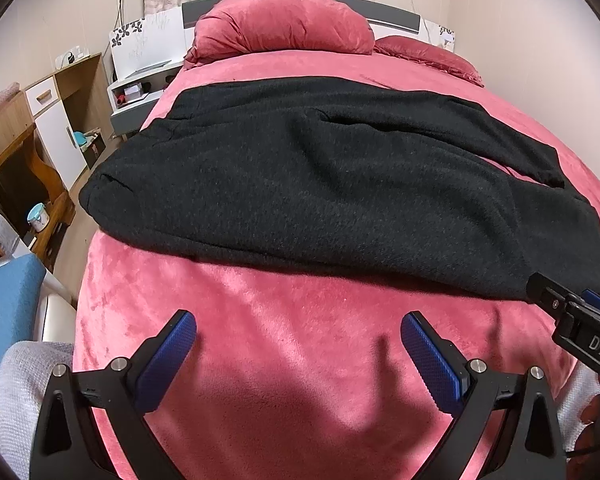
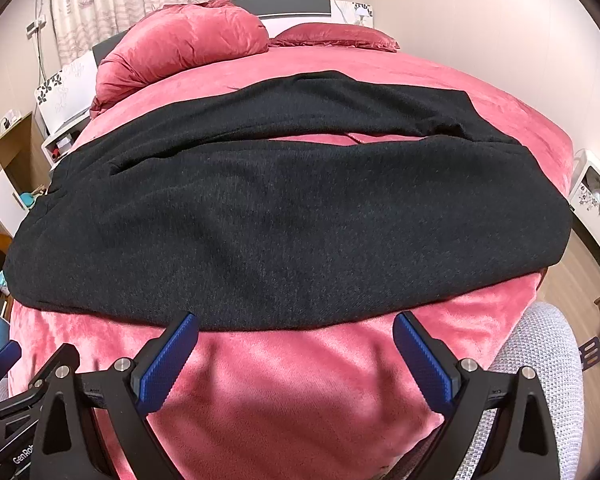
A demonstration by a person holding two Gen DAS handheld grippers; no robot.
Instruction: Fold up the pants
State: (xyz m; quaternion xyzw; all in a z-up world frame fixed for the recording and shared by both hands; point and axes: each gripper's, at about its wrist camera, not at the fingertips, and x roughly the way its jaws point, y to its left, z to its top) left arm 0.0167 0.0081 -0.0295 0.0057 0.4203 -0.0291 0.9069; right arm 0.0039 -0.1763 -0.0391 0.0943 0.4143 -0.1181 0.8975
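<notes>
Dark charcoal pants lie spread sideways across a pink plush bed, waist at the left, two legs reaching right with a pink gap between them. My left gripper is open and empty, held over bare blanket short of the pants' near edge. My right gripper is open and empty, its fingertips at the near edge of the pants. The right gripper also shows in the left wrist view, at the pants' near right edge.
A rolled pink duvet and a pink pillow lie at the headboard. A nightstand and wooden cabinets stand left of the bed. A white shelf stands at the right. A grey sleeve lies near the bed's foot.
</notes>
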